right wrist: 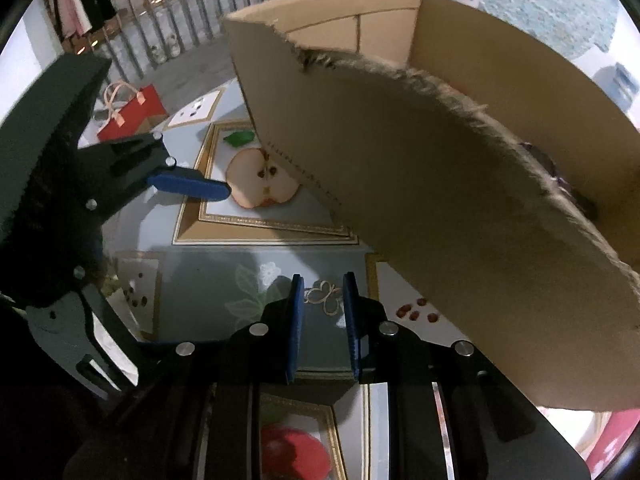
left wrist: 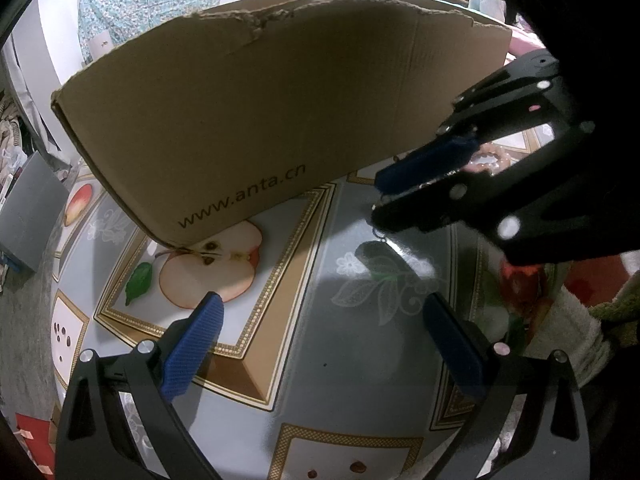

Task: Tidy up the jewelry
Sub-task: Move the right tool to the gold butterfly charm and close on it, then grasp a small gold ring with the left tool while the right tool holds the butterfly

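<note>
Two hand-held grippers work over a worktop [left wrist: 360,368] covered in a grey cloth printed with fruit and gold-edged frames. The right hand-held gripper [right wrist: 323,280] points steeply down with its blue pads drawn close together, and a small gold-coloured, butterfly-shaped openwork piece of jewellery [right wrist: 322,300] sits between the pad tips, its edges meeting both pads, so it appears pinched there. In the left wrist view only a tiny loop shows below that gripper's tip. The left hand-held gripper [left wrist: 322,300] stands wide open with nothing between its fingers, just above the cloth near the printed halved apple [left wrist: 208,272]. A large brown cardboard box with a torn upper rim [left wrist: 260,120] rests on the worktop just beyond both grippers. A bracelet of pale pink beads [left wrist: 490,160] lies behind the right gripper, beside the box.
</note>
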A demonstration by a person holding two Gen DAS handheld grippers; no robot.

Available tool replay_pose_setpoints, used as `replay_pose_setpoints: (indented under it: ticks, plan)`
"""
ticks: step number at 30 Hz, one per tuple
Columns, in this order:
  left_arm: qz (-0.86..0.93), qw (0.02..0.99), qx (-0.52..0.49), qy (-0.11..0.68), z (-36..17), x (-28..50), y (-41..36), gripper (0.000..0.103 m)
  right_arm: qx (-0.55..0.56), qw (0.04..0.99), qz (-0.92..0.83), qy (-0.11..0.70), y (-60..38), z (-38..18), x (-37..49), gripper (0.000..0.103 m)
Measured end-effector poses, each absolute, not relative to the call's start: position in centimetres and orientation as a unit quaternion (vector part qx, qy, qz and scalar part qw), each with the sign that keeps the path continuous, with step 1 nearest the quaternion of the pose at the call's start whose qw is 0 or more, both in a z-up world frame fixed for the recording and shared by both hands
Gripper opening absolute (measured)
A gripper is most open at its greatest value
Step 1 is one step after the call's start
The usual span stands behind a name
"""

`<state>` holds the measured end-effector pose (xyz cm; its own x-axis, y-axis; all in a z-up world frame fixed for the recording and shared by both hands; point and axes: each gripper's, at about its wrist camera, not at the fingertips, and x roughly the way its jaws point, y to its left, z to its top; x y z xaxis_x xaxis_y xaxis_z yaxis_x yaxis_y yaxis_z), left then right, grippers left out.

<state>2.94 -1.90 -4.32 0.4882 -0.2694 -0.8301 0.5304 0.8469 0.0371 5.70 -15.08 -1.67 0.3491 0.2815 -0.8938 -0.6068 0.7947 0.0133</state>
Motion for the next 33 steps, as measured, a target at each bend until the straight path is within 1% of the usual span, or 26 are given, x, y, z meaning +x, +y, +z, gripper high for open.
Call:
replay_pose_setpoints:
  ticks: [5, 8, 9, 13, 15, 19, 21, 22, 24, 26, 30, 31, 33]
  plan:
    - [-0.237, 0.848, 0.139, 0.453, -3.9, 3.4, -2.0, 0.098, -0.133, 0.82, 0.25, 0.497, -16.9, 0.0, 4.7, 0.017]
    - [-0.25, 0.851, 0.12, 0.446, -3.4, 3.7, -2.1, 0.095, -0.114, 0.83, 0.228, 0.496, -18.5, 0.9, 3.8, 0.017]
    - [-0.255, 0.851, 0.118, 0.443, -3.3, 3.8, -2.3, 0.091, -0.11, 0.833, 0.221, 0.495, -18.9, 1.1, 3.6, 0.017]
    - [-0.288, 0.851, 0.126, 0.42, -2.6, 4.2, -4.3, 0.082, -0.089, 0.845, 0.193, 0.491, -21.2, 1.8, 2.4, 0.017]
    - [-0.306, 0.847, 0.136, 0.413, -2.4, 4.5, -5.7, 0.074, -0.076, 0.849, 0.183, 0.49, -22.2, 1.9, 2.0, 0.017]
    - [-0.326, 0.84, 0.151, 0.406, -2.1, 5.2, -7.9, 0.061, -0.061, 0.854, 0.177, 0.485, -23.4, 1.7, 1.4, 0.017]
    - [-0.33, 0.838, 0.156, 0.406, -2.2, 5.5, -8.8, 0.051, -0.054, 0.856, 0.178, 0.482, -23.9, 1.7, 1.2, 0.017]
    - [-0.331, 0.836, 0.161, 0.408, -2.3, 5.7, -9.2, 0.048, -0.05, 0.857, 0.179, 0.48, -24.1, 1.7, 1.2, 0.017]
    - [-0.329, 0.831, 0.168, 0.415, -2.6, 6.0, -9.9, 0.036, -0.046, 0.859, 0.181, 0.477, -24.7, 1.7, 1.1, 0.017]
    - [-0.324, 0.832, 0.175, 0.415, -2.8, 6.2, -10.2, 0.033, -0.043, 0.86, 0.182, 0.475, -25.1, 1.8, 1.1, 0.017]
    - [-0.316, 0.831, 0.179, 0.421, -2.7, 6.2, -10.7, 0.021, -0.034, 0.863, 0.184, 0.469, -25.9, 1.9, 0.9, 0.017]
    - [-0.315, 0.83, 0.18, 0.423, -2.7, 6.2, -10.8, 0.02, -0.032, 0.863, 0.184, 0.468, -26.0, 1.8, 0.9, 0.017]
    - [-0.316, 0.828, 0.184, 0.424, -2.7, 6.1, -10.8, 0.014, -0.028, 0.864, 0.186, 0.467, -26.1, 1.8, 0.9, 0.017]
